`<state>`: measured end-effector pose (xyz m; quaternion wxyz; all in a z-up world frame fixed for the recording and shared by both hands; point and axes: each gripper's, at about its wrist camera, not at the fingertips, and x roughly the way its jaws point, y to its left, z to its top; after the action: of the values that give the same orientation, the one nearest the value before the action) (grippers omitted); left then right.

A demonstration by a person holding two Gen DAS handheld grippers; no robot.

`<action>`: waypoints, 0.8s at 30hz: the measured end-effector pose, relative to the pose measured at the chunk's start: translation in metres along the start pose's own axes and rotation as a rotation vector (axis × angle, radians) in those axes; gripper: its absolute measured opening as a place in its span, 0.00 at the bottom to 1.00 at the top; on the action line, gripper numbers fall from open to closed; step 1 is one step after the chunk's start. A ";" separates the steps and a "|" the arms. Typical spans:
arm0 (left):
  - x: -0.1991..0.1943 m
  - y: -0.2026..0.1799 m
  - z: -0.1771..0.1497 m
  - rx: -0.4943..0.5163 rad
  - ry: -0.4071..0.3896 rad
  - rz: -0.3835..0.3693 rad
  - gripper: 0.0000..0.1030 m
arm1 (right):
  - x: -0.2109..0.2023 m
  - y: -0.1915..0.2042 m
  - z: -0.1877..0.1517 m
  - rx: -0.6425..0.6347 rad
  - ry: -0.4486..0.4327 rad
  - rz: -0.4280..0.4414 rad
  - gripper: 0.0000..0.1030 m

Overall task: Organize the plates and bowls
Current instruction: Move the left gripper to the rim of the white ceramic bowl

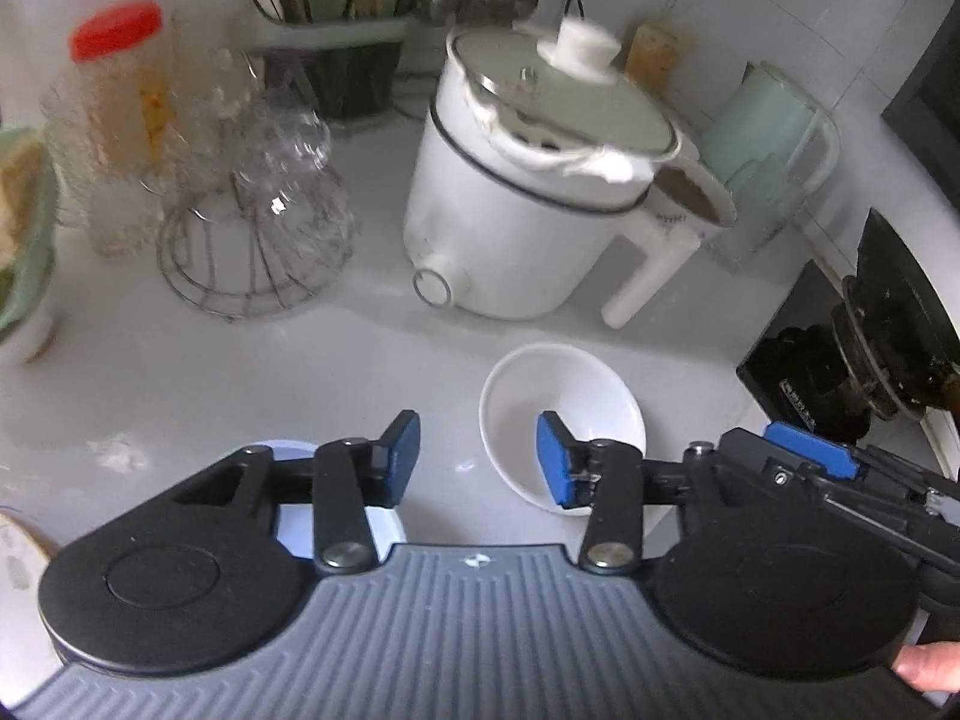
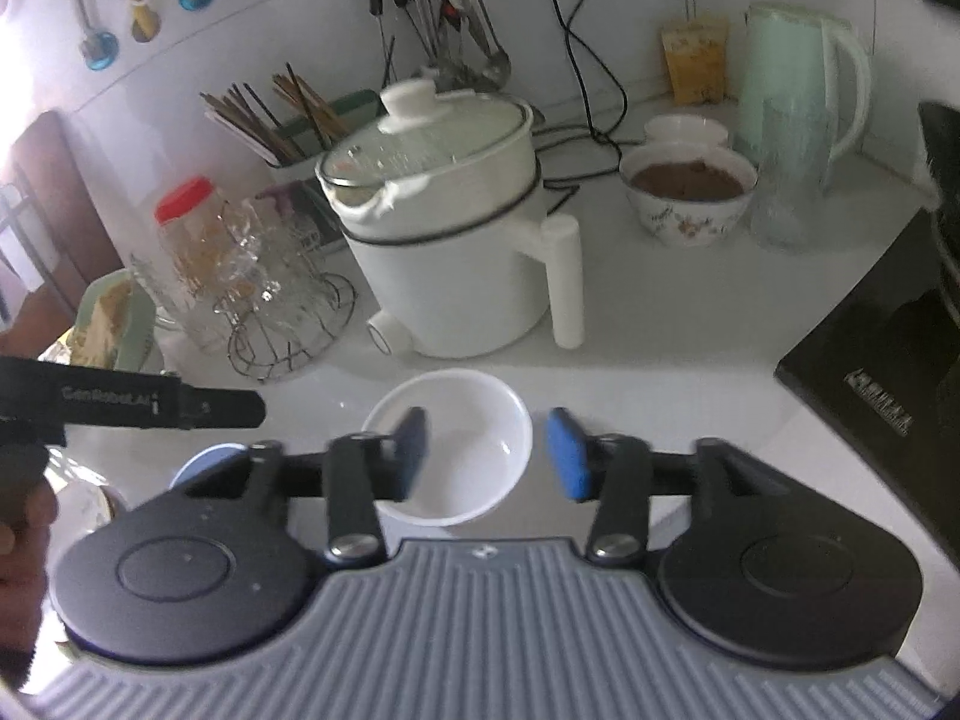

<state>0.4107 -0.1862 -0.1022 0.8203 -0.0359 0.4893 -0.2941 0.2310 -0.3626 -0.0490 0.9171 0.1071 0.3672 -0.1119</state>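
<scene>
Both grippers parted over an empty white bowl

Left wrist: left gripper (image 1: 477, 459) is released, holding nothing; the glossy white bowl (image 1: 561, 396) sits mid-counter before the electric pot (image 1: 528, 192). Right wrist: right gripper (image 2: 489, 453) gapes empty above the bowl (image 2: 474, 420). Looks light, slick, breakable, so I'd pinch the rim.

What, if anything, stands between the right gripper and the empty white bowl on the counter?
Nothing visible does. The right gripper is open just above the white bowl, its fingers astride the bowl's right rim with bare counter around it. The white electric pot stands behind the bowl, out of the way.
</scene>
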 end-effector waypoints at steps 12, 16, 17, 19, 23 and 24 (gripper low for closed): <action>0.061 -0.013 -0.006 0.020 0.093 -0.021 0.48 | 0.056 -0.017 -0.009 0.049 0.070 0.010 0.48; 0.077 -0.015 -0.005 0.016 0.115 -0.001 0.47 | 0.068 -0.020 -0.008 0.076 0.085 0.027 0.48; 0.080 -0.015 -0.005 0.009 0.121 -0.001 0.46 | 0.071 -0.019 -0.008 0.074 0.085 0.030 0.48; 0.085 -0.013 -0.003 -0.015 0.136 -0.006 0.46 | 0.076 -0.017 -0.007 0.064 0.089 0.037 0.47; 0.089 -0.016 0.001 -0.022 0.145 0.009 0.45 | 0.086 -0.017 -0.008 0.062 0.122 0.041 0.34; 0.090 -0.016 0.002 -0.018 0.147 0.016 0.44 | 0.088 -0.017 -0.009 0.063 0.129 0.037 0.33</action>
<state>0.4365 -0.2466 -0.1659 0.7841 -0.0177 0.5509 -0.2851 0.2827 -0.3872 -0.1189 0.8898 0.1495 0.4197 -0.0992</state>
